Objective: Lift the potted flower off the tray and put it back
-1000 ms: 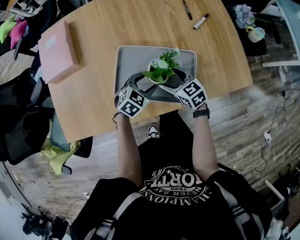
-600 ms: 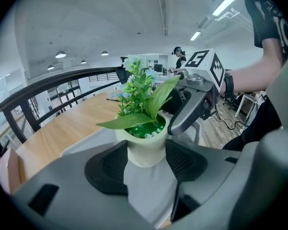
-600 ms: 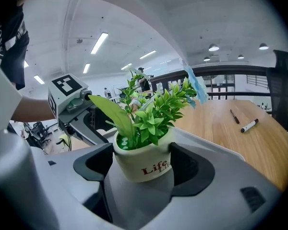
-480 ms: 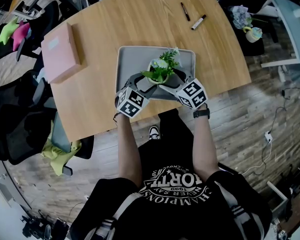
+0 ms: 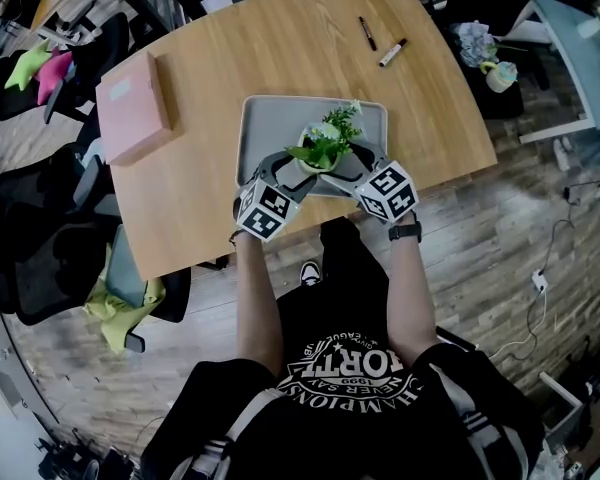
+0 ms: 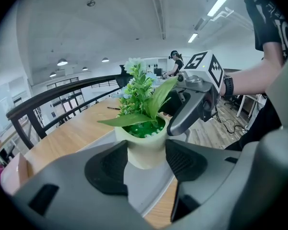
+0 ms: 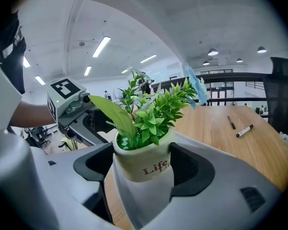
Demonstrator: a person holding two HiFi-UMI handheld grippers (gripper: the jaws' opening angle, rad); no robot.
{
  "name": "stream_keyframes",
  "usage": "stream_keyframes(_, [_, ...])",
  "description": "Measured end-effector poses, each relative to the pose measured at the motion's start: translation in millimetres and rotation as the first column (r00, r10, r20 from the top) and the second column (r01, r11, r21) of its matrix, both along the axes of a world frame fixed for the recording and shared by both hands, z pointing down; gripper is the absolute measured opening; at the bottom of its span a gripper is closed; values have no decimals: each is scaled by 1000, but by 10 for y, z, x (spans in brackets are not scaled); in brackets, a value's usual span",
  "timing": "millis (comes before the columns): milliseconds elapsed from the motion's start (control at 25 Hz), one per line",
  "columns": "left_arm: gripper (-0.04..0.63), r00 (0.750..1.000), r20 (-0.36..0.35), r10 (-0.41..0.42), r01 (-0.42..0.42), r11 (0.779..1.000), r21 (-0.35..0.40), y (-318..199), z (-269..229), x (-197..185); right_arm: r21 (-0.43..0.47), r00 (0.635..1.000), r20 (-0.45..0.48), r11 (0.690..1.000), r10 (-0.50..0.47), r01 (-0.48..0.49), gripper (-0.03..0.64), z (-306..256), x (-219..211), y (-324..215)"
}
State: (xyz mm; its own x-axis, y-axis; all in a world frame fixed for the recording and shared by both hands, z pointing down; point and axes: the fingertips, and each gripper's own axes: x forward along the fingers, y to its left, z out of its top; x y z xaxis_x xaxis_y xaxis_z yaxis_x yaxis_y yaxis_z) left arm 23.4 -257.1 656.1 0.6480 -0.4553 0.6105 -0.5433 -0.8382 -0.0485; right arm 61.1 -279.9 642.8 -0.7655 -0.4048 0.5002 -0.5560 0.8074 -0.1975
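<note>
A small cream pot of green leaves and pale flowers (image 5: 322,148) hangs just above the grey tray (image 5: 265,118) on the wooden table. My left gripper (image 5: 298,166) is shut on the pot from the left, and my right gripper (image 5: 346,160) is shut on it from the right. In the left gripper view the pot (image 6: 145,150) sits between the dark pads (image 6: 108,169), with the tray below it. In the right gripper view the pot (image 7: 144,164) is squeezed between the pads (image 7: 189,169) and shows reddish lettering. The other gripper's marker cube (image 7: 65,97) shows behind the pot.
A pink box (image 5: 132,106) lies on the table's left part. Two markers (image 5: 365,32) (image 5: 392,52) lie at the far side. The table's front edge (image 5: 280,238) runs just below the grippers. Chairs (image 5: 40,228) stand at the left, and another flower pot (image 5: 485,53) sits off the table at the right.
Both grippers have risen together with the pot held between them, so it stands a little higher over the tray. The jaws have kept their width.
</note>
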Motion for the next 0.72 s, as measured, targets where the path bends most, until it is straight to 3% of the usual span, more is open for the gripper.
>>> stream_keyframes(720, [265,998,-61,5,0,997,71,332,-500,-33,53,999,20,998,39,-40,393,-528,-45,342])
